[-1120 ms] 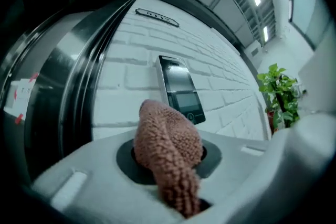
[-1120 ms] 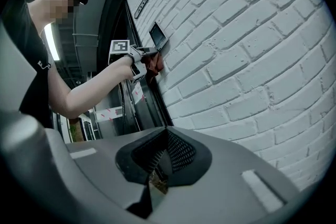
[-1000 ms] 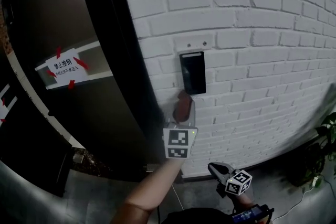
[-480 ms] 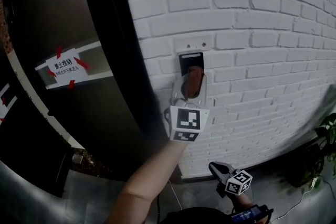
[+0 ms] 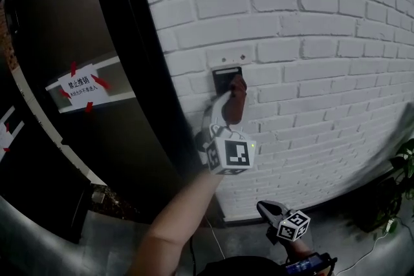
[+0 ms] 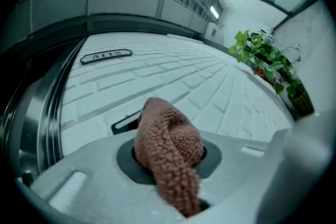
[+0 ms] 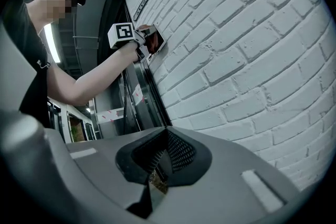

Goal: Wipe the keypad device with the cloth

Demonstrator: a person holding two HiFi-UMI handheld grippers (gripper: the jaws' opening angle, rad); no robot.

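— White brick wall (image 5: pixel 323 42) fills most of the scene, yes? What is nearest to the person?

— Nearest, low at the right, is the right claw (image 5: pixel 262 207). Its two jaws are together and nothing is between them. It hangs well below the keypad.

— And the other one?

— The left claw (image 5: pixel 231 106) is farther from the person, held up on a bare forearm (image 5: pixel 184 216). Its jaws are clamped on the cloth (image 6: pixel 170 139), a brownish-pink knobbly one, which sticks out past the tips.

— Where is the cloth in relation to the keypad device?

— The keypad device (image 5: pixel 223 75) is a dark panel fixed on the bricks. The cloth covers its lower part and the end of the cloth meets the panel face. Only the upper edge of the panel shows in the head view.

— What is beyond?

— Left of the keypad stands a dark door frame (image 5: pixel 139 74). Farther left, a white paper notice (image 5: pixel 76 88) is held with red tape. Above the keypad, a small number plate (image 6: pixel 105 55) is on the wall. At the far right stands a green plant (image 5: pixel 406 165).
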